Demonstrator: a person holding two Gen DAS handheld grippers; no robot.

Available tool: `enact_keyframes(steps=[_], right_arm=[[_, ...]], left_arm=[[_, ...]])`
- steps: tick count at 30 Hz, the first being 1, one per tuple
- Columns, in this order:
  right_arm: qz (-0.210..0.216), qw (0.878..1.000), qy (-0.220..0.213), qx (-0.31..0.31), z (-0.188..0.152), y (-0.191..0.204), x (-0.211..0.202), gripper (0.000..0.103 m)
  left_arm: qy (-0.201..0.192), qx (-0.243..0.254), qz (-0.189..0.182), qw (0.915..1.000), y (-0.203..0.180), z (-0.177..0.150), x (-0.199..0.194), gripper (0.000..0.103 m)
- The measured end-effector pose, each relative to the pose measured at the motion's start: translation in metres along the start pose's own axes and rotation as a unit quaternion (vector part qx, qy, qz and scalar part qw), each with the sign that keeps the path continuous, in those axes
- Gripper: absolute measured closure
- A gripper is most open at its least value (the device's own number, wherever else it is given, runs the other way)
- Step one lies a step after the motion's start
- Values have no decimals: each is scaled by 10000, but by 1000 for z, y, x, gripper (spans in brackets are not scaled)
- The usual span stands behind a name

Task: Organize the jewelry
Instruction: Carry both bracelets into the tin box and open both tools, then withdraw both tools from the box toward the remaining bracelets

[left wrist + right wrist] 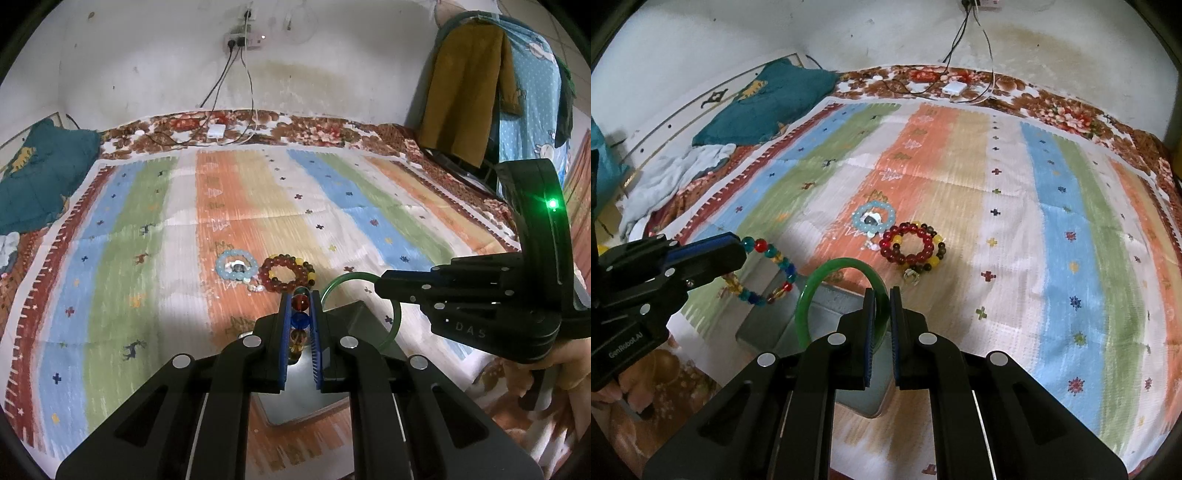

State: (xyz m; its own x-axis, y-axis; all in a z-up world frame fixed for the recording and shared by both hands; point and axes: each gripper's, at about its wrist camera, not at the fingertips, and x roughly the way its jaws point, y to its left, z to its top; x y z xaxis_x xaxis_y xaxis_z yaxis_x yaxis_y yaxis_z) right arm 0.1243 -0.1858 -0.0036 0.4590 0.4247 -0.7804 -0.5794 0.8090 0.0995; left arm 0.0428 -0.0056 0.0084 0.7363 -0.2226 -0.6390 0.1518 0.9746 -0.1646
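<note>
My left gripper (pixel 300 295) is shut on a multicoloured bead bracelet (pixel 300 320), which hangs from it above the grey metal box (pixel 827 310) in the right wrist view (pixel 772 271). My right gripper (pixel 882 295) is shut on a green bangle (pixel 812 291), held over the same box; it also shows in the left wrist view (pixel 395 321). A light blue bead bracelet (pixel 236 265) and a dark red and yellow bead bracelet (pixel 286 273) lie side by side on the striped cloth (pixel 129 258) beyond the box.
A small ring (pixel 911 275) lies by the red bracelet and small white pieces (pixel 871 244) lie between the bracelets. A teal pillow (pixel 37 177) sits at the far left. Cables and a white charger (pixel 216 130) lie at the bed's far edge. Clothes (pixel 465 96) hang at the right.
</note>
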Motion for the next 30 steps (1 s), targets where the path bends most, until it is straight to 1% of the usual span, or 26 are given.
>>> enact_keyframes(steps=[3, 5, 7, 8, 9, 10, 11, 12, 14, 16, 18, 20, 22, 23, 25, 27, 30], right_arm=[[44, 10000, -15, -14, -1, 1, -2, 94], [194, 9998, -28, -25, 0, 2, -3, 93], [320, 9995, 18, -26, 0, 3, -2, 89], [353, 9993, 62, -49, 1, 4, -1, 74], [337, 9994, 77, -84, 1, 5, 0, 57], [291, 9995, 58, -108, 1, 5, 0, 54], [255, 9996, 60, -117, 1, 4, 0, 54], [230, 9996, 75, -107, 1, 3, 0, 53], [167, 9998, 121, -44, 2, -2, 3, 51], [75, 9998, 182, 69, 3, -10, 7, 50], [61, 9995, 234, 194, 5, -17, 11, 43], [43, 9993, 260, 257, 6, -22, 14, 42], [-7, 9991, 274, 317, 10, -26, 17, 37], [-15, 9990, 274, 347, 12, -29, 20, 35], [-44, 9989, 278, 387, 15, -32, 22, 34], [-47, 9987, 292, 425, 19, -34, 26, 32], [-19, 9982, 306, 506, 24, -38, 32, 31]], left_arm=[[54, -90, -86, 9999, 1, -2, 0, 94], [135, -210, -180, 9995, 3, -2, 3, 94], [203, -250, -128, 9994, 5, -3, 6, 93], [207, -276, -76, 9994, 7, -3, 7, 91], [218, -342, -37, 9992, 10, -3, 7, 83], [212, -393, -15, 9990, 12, -3, 7, 79], [191, -459, 51, 9987, 16, -2, 6, 66], [163, -531, 108, 9984, 20, -1, 5, 60], [150, -611, 186, 9978, 27, 0, 5, 58], [180, -652, 313, 9972, 32, 2, 8, 51], [233, -611, 477, 9967, 36, 3, 13, 43], [287, -602, 586, 9961, 40, 5, 18, 36], [359, -619, 652, 9953, 44, 7, 23, 33], [401, -625, 694, 9948, 46, 8, 26, 29], [463, -629, 756, 9941, 50, 9, 32, 26], [525, -620, 813, 9934, 53, 11, 38, 19], [593, -635, 868, 9924, 59, 14, 46, 16]])
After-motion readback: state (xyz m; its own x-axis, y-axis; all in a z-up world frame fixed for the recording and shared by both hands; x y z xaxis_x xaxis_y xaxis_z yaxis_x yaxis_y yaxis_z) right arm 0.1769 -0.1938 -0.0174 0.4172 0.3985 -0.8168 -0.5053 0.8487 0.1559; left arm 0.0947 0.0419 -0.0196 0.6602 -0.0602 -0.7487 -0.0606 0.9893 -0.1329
